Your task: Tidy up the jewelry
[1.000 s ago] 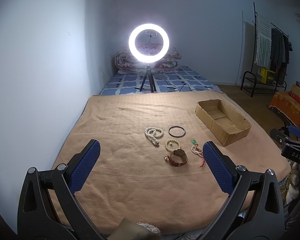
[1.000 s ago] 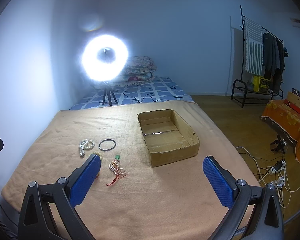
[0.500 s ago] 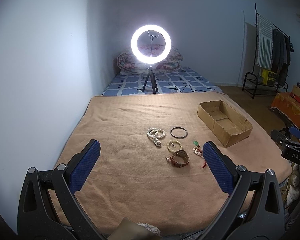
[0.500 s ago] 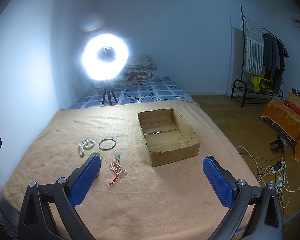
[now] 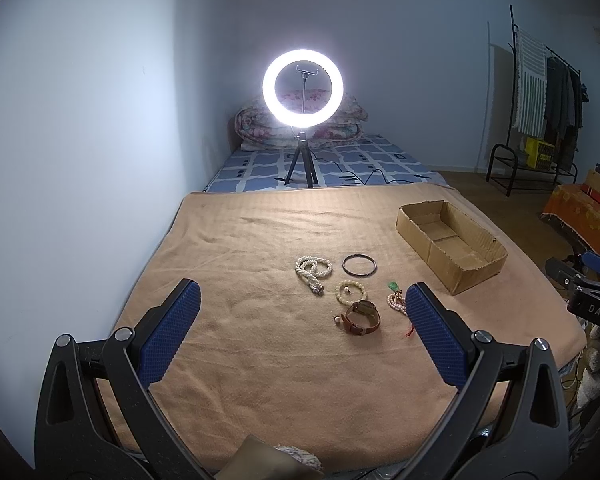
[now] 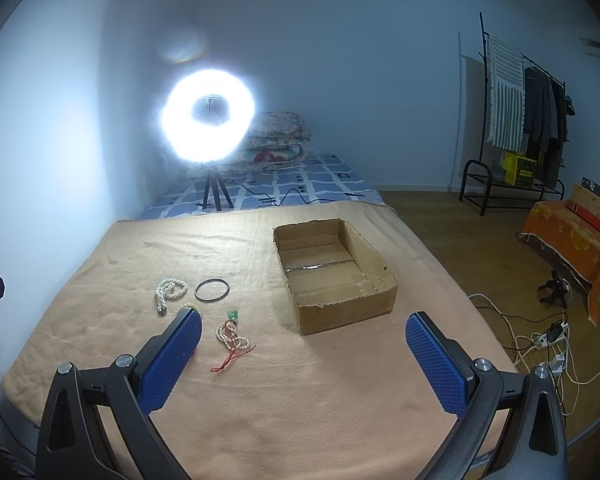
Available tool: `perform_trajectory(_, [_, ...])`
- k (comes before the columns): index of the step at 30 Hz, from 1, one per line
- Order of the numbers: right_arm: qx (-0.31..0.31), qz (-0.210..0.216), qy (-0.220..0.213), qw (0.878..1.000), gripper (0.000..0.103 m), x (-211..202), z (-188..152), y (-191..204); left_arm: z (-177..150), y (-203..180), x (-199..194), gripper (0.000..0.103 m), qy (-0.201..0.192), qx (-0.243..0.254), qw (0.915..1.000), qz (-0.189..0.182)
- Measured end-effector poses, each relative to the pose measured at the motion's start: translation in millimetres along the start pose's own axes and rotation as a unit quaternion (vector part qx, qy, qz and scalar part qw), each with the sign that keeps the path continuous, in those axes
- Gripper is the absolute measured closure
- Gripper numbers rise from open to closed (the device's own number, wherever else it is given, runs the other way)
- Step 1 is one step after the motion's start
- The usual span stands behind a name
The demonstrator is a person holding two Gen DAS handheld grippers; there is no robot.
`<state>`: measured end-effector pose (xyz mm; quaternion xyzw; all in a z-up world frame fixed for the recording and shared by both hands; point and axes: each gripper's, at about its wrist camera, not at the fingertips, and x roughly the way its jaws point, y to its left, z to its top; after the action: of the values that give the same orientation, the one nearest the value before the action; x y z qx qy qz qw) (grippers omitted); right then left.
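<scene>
Jewelry lies on a tan blanket [image 5: 260,240]: a white bead necklace [image 5: 313,270], a black bangle [image 5: 359,265], a pale bead bracelet [image 5: 350,292], a brown leather watch [image 5: 362,317] and a bead strand with a green pendant and red cord [image 6: 230,334]. An open cardboard box [image 6: 332,274] stands to their right and holds no jewelry that I can see. My left gripper [image 5: 300,320] is open and empty, held above the blanket short of the jewelry. My right gripper [image 6: 302,350] is open and empty, in front of the box.
A lit ring light on a tripod [image 5: 303,88] stands on the bed beyond the blanket, with folded quilts [image 5: 340,120] behind. A clothes rack [image 6: 520,120], an orange-covered bench [image 6: 572,236] and floor cables [image 6: 540,340] are at the right. A wall runs along the left.
The left wrist view has drawn back slightly, so the jewelry looks a little farther off. The right gripper has barely moved. Both stay open.
</scene>
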<state>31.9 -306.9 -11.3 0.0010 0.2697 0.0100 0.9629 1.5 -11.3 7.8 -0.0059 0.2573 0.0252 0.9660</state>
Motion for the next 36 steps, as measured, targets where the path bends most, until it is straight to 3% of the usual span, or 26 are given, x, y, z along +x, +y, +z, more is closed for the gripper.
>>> perform_trajectory(36, [0.006, -0.004, -0.01, 1.0, 0.0, 0.2, 4.8, 1.7, -5.0, 5.4, 11.7, 0.0, 0.015, 0.001, 0.9999, 0.006])
